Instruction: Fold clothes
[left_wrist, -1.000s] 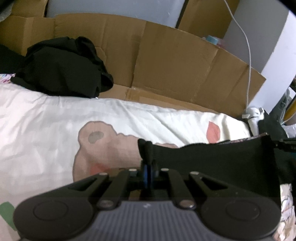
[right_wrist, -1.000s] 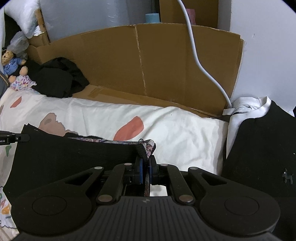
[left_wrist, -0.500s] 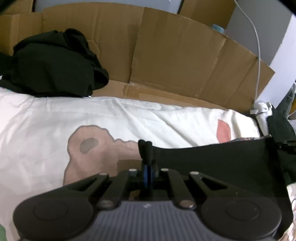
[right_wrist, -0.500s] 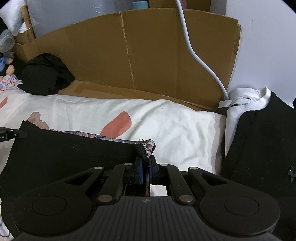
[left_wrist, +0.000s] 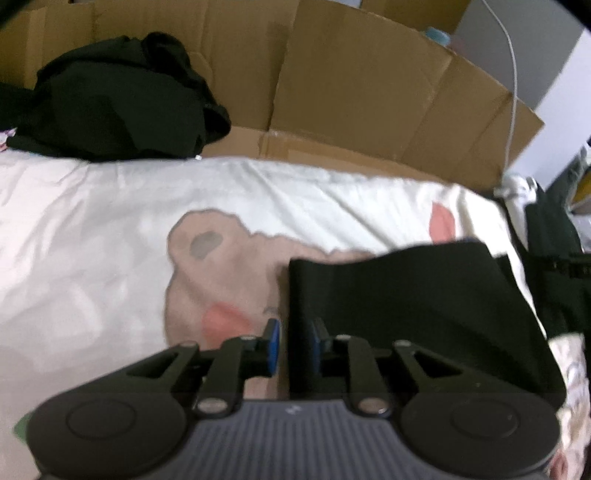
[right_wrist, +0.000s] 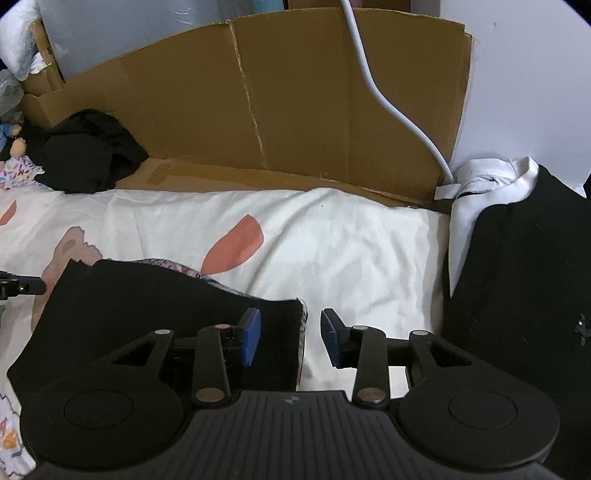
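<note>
both claws have just been opening over a bear-print bedsheet (left_wrist: 110, 229). the left gripper (left_wrist: 293, 345) stands parted, the corner of a folded black garment (left_wrist: 406, 295) loose between its blue pads; the right gripper (right_wrist: 290, 338) gapes wider, the garment's other edge between its pads — untouched. a heap of black clothes (left_wrist: 110, 99) lies upper left against cardboard (right_wrist: 295, 96).

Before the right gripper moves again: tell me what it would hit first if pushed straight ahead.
Probably the white printed bedsheet: the right gripper, jaws just opened, angles down at it. The black garment's corner lies between the jaws nearer the left pad and might brush first; depth is unclear.
</note>
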